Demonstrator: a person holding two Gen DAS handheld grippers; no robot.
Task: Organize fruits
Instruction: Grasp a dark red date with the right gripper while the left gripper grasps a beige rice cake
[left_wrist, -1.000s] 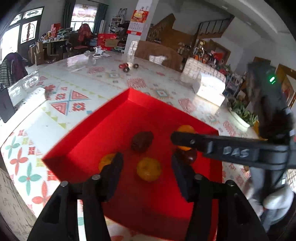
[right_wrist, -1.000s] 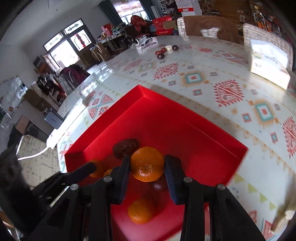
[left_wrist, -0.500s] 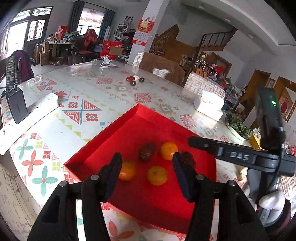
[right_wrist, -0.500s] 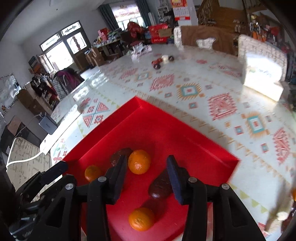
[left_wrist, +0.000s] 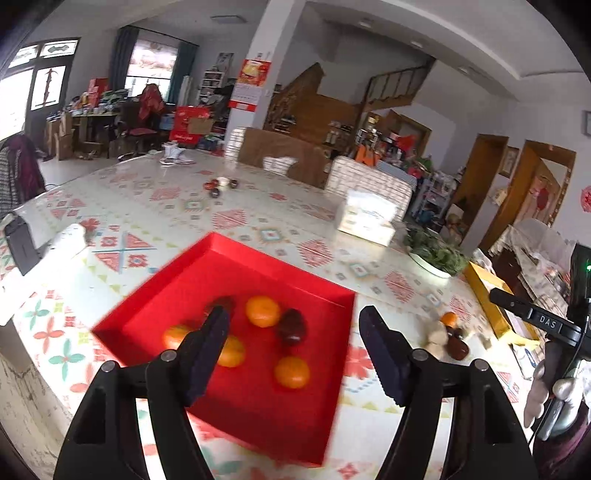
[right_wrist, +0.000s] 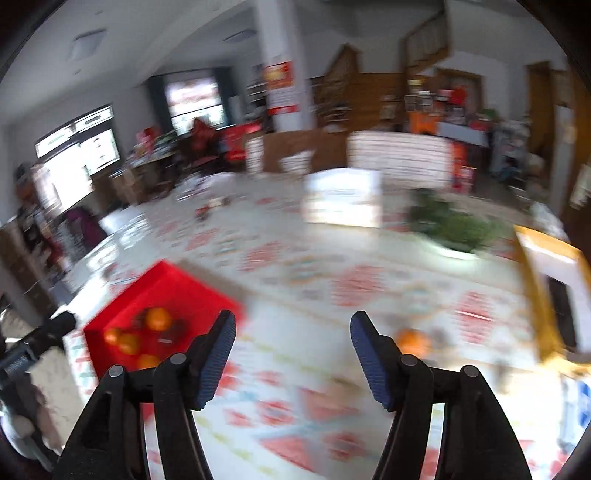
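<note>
A red tray (left_wrist: 192, 273) on the patterned table holds several oranges (left_wrist: 262, 312) and dark red fruits (left_wrist: 291, 326). My left gripper (left_wrist: 293, 347) is open and empty above the tray's near right part. Loose fruit lies on the table right of the tray: a small orange (left_wrist: 449, 319), a dark fruit (left_wrist: 457, 348) and a pale one (left_wrist: 436, 338). My right gripper (right_wrist: 293, 350) is open and empty over bare table, between the tray (right_wrist: 173, 291) at its left and a blurred orange (right_wrist: 413, 340) at its right.
A white tissue box (left_wrist: 365, 218) and a dish of greens (left_wrist: 436, 254) stand behind the tray. A yellow box (left_wrist: 487, 299) lies at the right. A white power strip (left_wrist: 70, 236) and a dark device (left_wrist: 22, 247) lie at the left. Small items (left_wrist: 219, 184) sit far back.
The right gripper let the orange go into the tray, opened, and swung right away from the tray toward the loose fruit. The left gripper pulled back and opened wider.
</note>
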